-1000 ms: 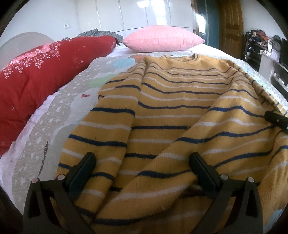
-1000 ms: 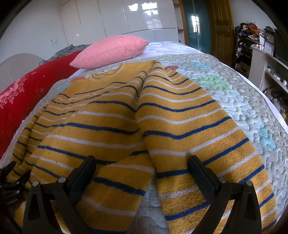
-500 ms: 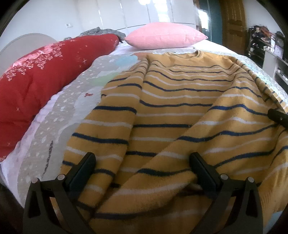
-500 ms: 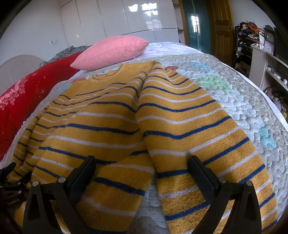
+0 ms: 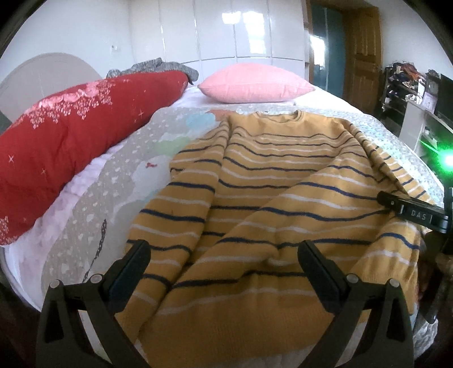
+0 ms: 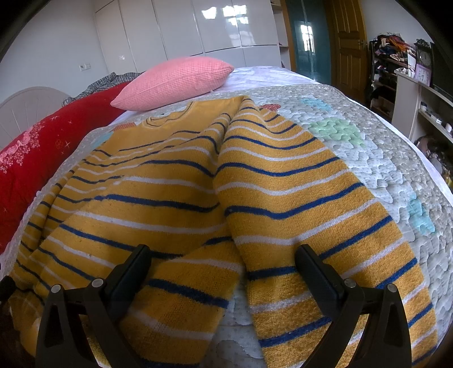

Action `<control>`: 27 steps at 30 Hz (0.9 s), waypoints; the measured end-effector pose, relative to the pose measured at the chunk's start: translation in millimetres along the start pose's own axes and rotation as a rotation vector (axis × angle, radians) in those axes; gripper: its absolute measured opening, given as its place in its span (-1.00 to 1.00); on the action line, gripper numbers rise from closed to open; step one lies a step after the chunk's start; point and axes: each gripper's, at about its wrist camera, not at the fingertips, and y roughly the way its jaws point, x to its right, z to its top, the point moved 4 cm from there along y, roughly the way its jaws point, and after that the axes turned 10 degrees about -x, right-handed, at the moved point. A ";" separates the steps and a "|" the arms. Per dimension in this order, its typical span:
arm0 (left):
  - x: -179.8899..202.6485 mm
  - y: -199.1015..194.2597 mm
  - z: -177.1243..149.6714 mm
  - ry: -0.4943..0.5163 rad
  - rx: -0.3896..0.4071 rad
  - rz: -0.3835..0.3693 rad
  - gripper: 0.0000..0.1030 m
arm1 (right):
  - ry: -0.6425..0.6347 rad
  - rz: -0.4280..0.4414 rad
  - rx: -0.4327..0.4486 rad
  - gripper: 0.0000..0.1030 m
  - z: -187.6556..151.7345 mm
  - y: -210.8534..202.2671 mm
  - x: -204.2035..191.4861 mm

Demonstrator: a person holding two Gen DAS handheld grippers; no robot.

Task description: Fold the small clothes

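Right gripper (image 5: 410,211) reads "DAS"; striped sweater (image 5: 269,198) beneath.

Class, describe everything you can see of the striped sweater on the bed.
The sweater is mustard-yellow fuzzy knit with thin navy and white stripes and a plain round ribbed collar. It lies spread on the quilted bedspread, collar toward the pink pillow, hem nearest the cameras. Its sleeves lie along the body, the fabric rumpled in soft folds. Both grippers are open at the hem, gripping nothing.

Fuzzy knit sweater (image 6: 175,198) on a bumpy quilted bedspread (image 6: 368,158); glossy white wardrobe doors (image 6: 226,25), varnished wooden door (image 6: 345,42).
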 end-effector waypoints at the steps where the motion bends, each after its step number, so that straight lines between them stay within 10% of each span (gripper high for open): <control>1: -2.6 0.0 0.3 -0.003 -0.005 -0.004 1.00 | 0.000 0.001 0.000 1.00 0.2 0.1 0.0; 15: -105.2 86.3 89.9 -0.137 -0.162 -0.141 1.00 | -0.003 -0.012 0.002 1.00 -1.9 -0.9 -1.2; 22: -72.5 132.5 124.4 -0.044 -0.249 -0.321 0.98 | -0.016 -0.040 -0.006 1.00 -1.7 1.6 -3.8; 24: -59.7 142.5 124.1 0.009 -0.304 -0.274 0.24 | -0.020 -0.048 -0.009 1.00 -1.4 2.3 -4.1; 25: -56.9 148.4 122.9 0.026 -0.341 -0.273 -0.61 | -0.021 -0.050 -0.009 1.00 -1.4 2.5 -4.0; 27: -64.6 149.3 128.1 0.008 -0.336 -0.238 -0.74 | -0.022 -0.051 -0.009 1.00 -1.6 2.7 -4.0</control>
